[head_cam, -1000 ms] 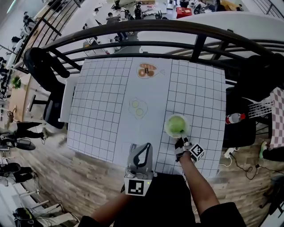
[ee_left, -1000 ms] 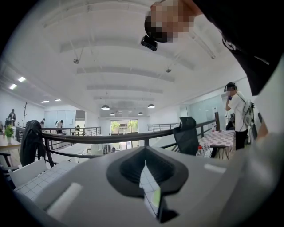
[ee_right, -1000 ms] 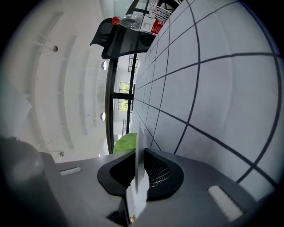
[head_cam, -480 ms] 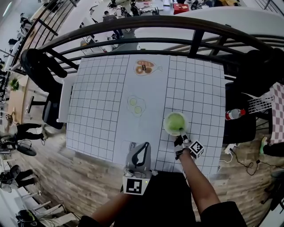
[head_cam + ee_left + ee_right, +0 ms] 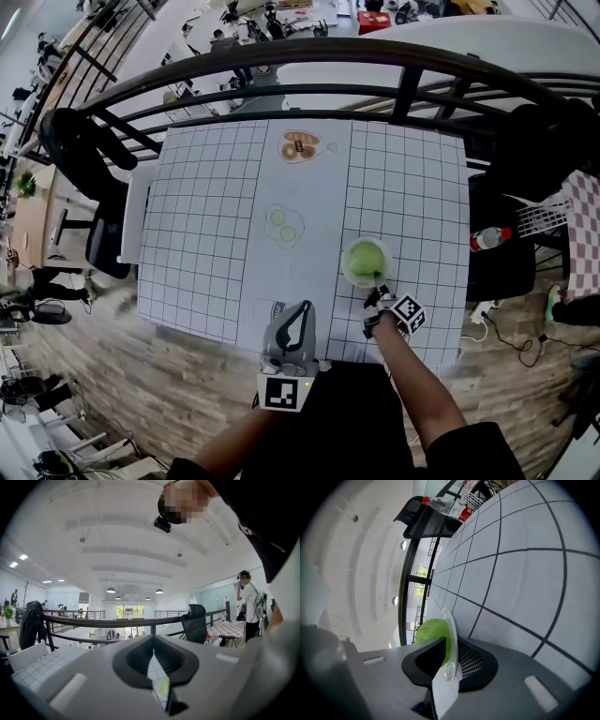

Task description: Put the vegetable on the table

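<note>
Vegetable (image 5: pixel 367 260): 1 green head on 1 clear plate (image 5: pixel 349 274), resting on the table (image 5: pixel 206 216). Your right gripper (image 5: pixel 378 298) has just been easing open, its jaws narrowly apart around the plate's rim (pads not pinching it). Your left gripper (image 5: pixel 301 314) has its jaws together, empty.

Wide free room over the left half of the counter (image 5: pixel 202 234); nothing standing there. On the centre strip, 2 flat bags: bag of orange pieces (image 5: pixel 302 147) near the far edge, bag of green slices (image 5: pixel 284 226) midway, well apart, passable between. At right, clear plate (image 5: pixel 348 263) with green vegetable (image 5: pixel 368 260) near the front edge, blocking a low approach; bare grid beyond. Far side closed off by dark railing (image 5: pixel 309 47). Black chair (image 5: pixel 80 150) at left, dark seat (image 5: pixel 502 277) with bottle (image 5: pixel 489 238) at right.
</note>
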`<state>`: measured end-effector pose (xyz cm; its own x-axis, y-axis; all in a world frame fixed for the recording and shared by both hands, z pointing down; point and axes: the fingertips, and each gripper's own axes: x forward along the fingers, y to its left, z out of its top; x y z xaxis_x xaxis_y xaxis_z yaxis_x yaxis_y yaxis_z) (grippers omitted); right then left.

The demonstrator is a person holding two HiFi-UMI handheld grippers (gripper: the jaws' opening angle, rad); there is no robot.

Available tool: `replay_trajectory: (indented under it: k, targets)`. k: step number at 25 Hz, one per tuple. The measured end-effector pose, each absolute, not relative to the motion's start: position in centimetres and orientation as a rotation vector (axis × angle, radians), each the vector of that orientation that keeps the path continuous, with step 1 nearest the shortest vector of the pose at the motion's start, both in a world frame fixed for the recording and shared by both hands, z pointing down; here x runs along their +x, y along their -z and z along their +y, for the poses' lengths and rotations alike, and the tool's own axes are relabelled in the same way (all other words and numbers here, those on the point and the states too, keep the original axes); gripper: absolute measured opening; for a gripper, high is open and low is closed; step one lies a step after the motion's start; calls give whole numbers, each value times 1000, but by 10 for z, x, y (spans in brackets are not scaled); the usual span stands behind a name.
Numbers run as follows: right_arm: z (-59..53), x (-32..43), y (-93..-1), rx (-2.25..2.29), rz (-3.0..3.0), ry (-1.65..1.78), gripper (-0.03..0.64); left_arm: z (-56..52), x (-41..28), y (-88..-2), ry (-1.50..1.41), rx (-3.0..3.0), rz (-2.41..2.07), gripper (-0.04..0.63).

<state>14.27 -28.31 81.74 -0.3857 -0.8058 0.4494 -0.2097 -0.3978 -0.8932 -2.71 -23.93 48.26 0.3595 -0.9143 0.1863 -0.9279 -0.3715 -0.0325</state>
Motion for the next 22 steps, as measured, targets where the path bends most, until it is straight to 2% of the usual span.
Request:
replay_trajectory:
  k: [10, 22]
  targets:
    - [-267, 140, -799, -1504, 1381, 1808, 151, -221, -38, -468, -210, 2539, -1664, 8]
    - [-229, 165, -776, -1588, 1526, 1671, 150, -198, -54, -473, -126, 2542, -1640, 8]
